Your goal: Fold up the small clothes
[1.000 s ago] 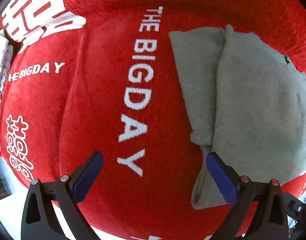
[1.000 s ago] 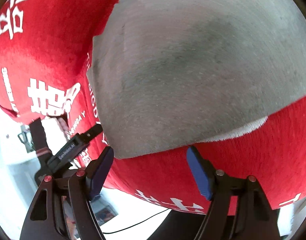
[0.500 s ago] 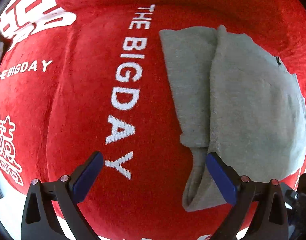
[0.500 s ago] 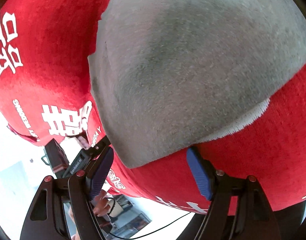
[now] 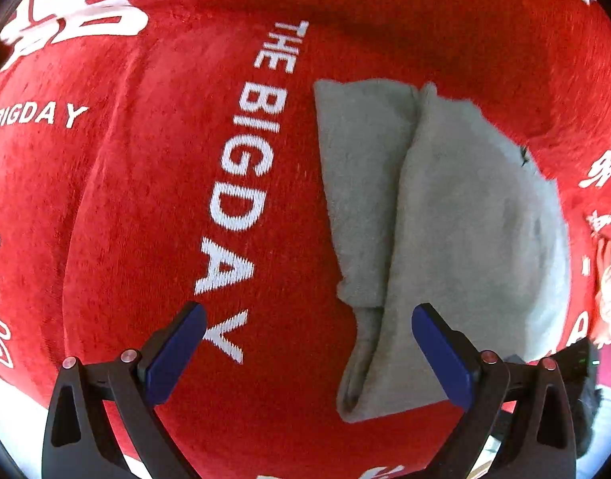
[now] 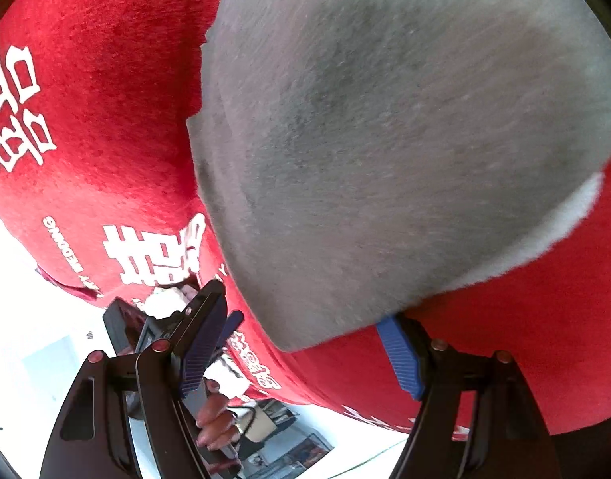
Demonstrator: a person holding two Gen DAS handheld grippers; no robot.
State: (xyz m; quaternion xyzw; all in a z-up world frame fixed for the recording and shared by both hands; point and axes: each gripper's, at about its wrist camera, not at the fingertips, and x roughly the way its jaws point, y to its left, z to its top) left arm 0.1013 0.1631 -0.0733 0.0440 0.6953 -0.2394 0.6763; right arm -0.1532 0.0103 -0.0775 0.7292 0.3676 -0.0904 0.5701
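A grey garment (image 5: 457, 239) lies folded on a red plush cloth (image 5: 145, 219) with white lettering. In the left wrist view it is on the right, with a narrower layer sticking out along its left side. My left gripper (image 5: 305, 343) is open and empty, hovering above the cloth; its right finger is over the garment's near corner. In the right wrist view the garment (image 6: 405, 139) fills most of the frame, very close. My right gripper (image 6: 301, 351) is open and empty, with the garment's near edge between its fingers.
The red cloth (image 6: 86, 99) covers the whole work surface and drops off at the near edge. In the right wrist view the other gripper and the hand (image 6: 213, 411) holding it show beyond that edge at lower left, with a white floor behind.
The left gripper has shifted left and slightly back, so the garment sits further right in its view. The right gripper has tilted and moved closer to the garment's near edge.
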